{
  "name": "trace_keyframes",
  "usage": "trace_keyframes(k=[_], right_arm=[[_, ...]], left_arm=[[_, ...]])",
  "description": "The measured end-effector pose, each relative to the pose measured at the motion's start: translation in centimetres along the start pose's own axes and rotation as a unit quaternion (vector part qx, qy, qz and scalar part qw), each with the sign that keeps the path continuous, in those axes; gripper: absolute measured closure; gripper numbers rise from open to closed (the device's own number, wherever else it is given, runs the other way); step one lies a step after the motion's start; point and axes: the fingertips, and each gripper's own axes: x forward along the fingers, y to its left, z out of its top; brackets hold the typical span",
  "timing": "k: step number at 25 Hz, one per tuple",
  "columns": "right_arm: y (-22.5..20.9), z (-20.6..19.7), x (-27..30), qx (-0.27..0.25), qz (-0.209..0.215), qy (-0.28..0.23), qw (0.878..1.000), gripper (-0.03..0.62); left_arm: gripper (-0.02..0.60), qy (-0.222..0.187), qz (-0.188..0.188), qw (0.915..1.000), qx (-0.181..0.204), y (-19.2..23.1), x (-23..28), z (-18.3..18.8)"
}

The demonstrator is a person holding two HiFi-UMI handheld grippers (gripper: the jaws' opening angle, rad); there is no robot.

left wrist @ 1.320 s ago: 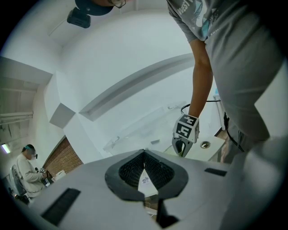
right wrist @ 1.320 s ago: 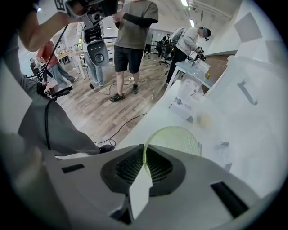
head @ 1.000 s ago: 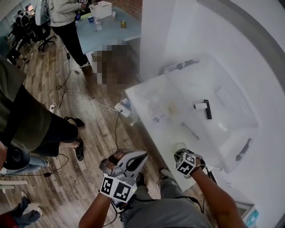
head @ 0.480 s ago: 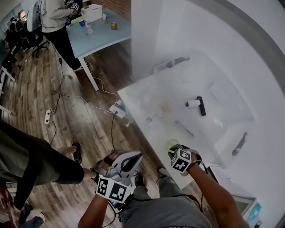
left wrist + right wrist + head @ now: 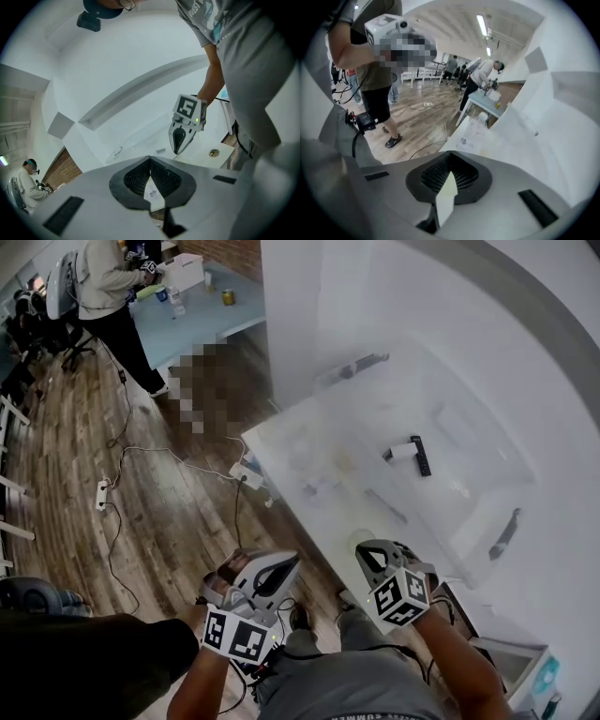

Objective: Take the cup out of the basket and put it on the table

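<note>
Two tools show at the bottom of the head view, held out by the near edge of the white counter (image 5: 323, 521). The left tool (image 5: 292, 560) hangs off the counter's edge above the wooden floor (image 5: 159, 512). Its own view shows the jaws pressed together tip to tip with nothing between them. The right tool (image 5: 366, 554) is tilted down toward the counter. Its jaws have just been closing and now meet at the tips, empty. The cup (image 5: 356, 540), pale green, stands on the counter close to its near edge, just beside the right tool's tips and partly covered by them in the head view. Neither tool holds it. It is outside the clear basket (image 5: 450, 409), which sits further back on the counter. Inside the basket a black bar (image 5: 421, 456) and a white roll (image 5: 401, 452) lie side by side, along with a few small pale items too washed out to name. In the left gripper view the right tool (image 5: 178, 146) hangs point-down above the counter. Far off, a person (image 5: 103, 282) stands at a blue table (image 5: 202, 320).
</note>
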Motion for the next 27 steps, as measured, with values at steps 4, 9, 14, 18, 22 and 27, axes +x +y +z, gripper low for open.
trace_keyframes(k=[4, 9, 14, 18, 22, 27], right_arm=[[-1.5, 5.9, -5.5, -0.005, -0.043, -0.095, 0.995, 0.582], [-2.6, 10.2, -10.5, -0.01, -0.076, -0.157, 0.985, 0.583], [-2.8, 11.9, -13.0, 0.003, -0.094, -0.189, 0.977, 0.582], [-2.9, 12.2, -13.8, 0.007, -0.102, -0.191, 0.976, 0.582], [-2.8, 12.4, -14.4, 0.011, -0.108, -0.186, 0.976, 0.582], [-1.9, 12.5, -15.2, 0.025, -0.108, -0.192, 0.975, 0.583]], left_arm=[[0.572, -0.008, -0.003, 0.9999, 0.005, 0.7, 0.4, 0.8], [0.572, -0.023, -0.009, 0.9996, 0.015, 1.4, 0.9, 2.0], [0.572, -0.031, -0.014, 0.9992, 0.021, 2.0, 1.0, 2.6], [0.572, -0.034, -0.021, 0.9989, 0.024, 2.2, 0.9, 2.6], [0.572, -0.037, -0.027, 0.9986, 0.026, 2.4, 0.8, 2.7], [0.572, -0.035, -0.031, 0.9988, 0.016, 1.9, -0.1, 2.7]])
